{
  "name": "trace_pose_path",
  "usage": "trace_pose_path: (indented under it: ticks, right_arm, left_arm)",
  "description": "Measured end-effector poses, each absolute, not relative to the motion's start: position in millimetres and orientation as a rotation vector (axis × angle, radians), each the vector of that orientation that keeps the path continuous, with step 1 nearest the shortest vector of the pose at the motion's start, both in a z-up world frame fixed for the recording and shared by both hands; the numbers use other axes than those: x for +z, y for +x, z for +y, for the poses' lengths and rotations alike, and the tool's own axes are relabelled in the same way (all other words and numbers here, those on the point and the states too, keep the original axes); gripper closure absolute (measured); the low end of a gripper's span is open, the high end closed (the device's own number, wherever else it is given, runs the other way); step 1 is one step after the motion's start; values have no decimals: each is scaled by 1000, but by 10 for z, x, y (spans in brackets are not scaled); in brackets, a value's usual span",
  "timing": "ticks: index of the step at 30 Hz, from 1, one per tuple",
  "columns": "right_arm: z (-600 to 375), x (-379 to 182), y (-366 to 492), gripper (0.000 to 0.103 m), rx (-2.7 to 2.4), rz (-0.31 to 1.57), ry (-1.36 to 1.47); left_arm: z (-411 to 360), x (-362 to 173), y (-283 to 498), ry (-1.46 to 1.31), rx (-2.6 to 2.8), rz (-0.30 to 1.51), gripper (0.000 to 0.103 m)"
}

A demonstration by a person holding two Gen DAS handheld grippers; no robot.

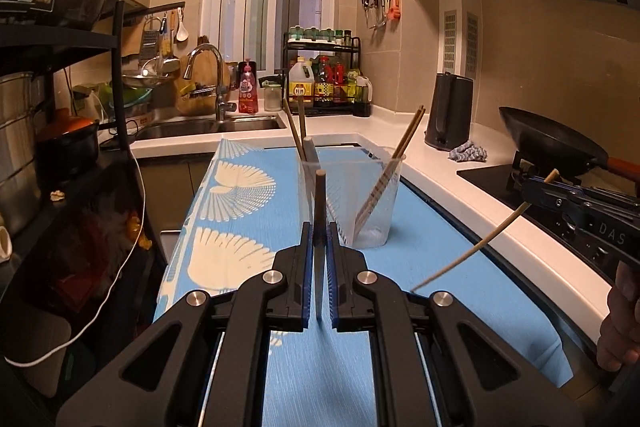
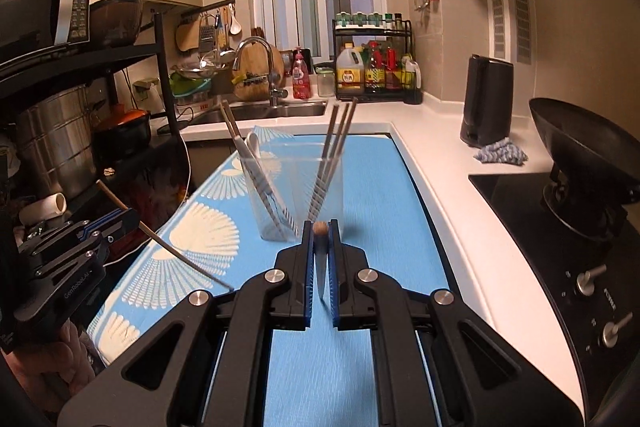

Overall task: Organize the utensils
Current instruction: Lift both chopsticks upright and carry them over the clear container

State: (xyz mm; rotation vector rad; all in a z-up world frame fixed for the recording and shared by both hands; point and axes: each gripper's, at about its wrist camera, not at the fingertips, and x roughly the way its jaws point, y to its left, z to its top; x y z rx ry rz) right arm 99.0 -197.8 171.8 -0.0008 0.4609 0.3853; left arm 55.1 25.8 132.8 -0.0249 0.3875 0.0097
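Left hand-held gripper point(image 1: 320, 235) and right hand-held gripper point(image 2: 320, 239) — each clamping one chopstick point(image 1: 320, 199); clear holder point(image 1: 370, 203) standing at 12 o'clock.

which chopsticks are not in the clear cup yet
The two single chopsticks clamped in the grippers: one in the left gripper and one in the right gripper. All the others stand inside the clear cup.

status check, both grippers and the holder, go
Left gripper shut on a chopstick. Right gripper shut on another chopstick. Clear holder ahead, partly filled. Path clear.
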Motion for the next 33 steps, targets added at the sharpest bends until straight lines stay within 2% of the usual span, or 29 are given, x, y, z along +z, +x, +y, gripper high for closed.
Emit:
trace_pose_path:
  ticks: [14, 23, 26, 30, 32, 33]
  right_arm:
    - [-1616, 2695, 1501, 97, 497, 384, -44]
    - [-1477, 3352, 2032, 97, 504, 286, -25]
    - [-1413, 3277, 2270, 97, 490, 301, -33]
    - [-1353, 2940, 2561, 96, 466, 369, -47]
    - [-1338, 2725, 2650, 90, 458, 414, -63]
    - [-1353, 2639, 2669, 80, 450, 428, -64]
  left_arm:
    - [345, 2226, 1200, -57, -77, 440, 96]
    - [240, 2913, 1772, -34, -111, 349, 96]
    - [237, 2847, 2045, -36, -114, 370, 96]
    - [221, 2468, 2411, -27, -129, 463, 96]
    - [210, 2281, 2504, -22, -126, 508, 96]
    - [218, 2210, 2506, -26, -133, 515, 95]
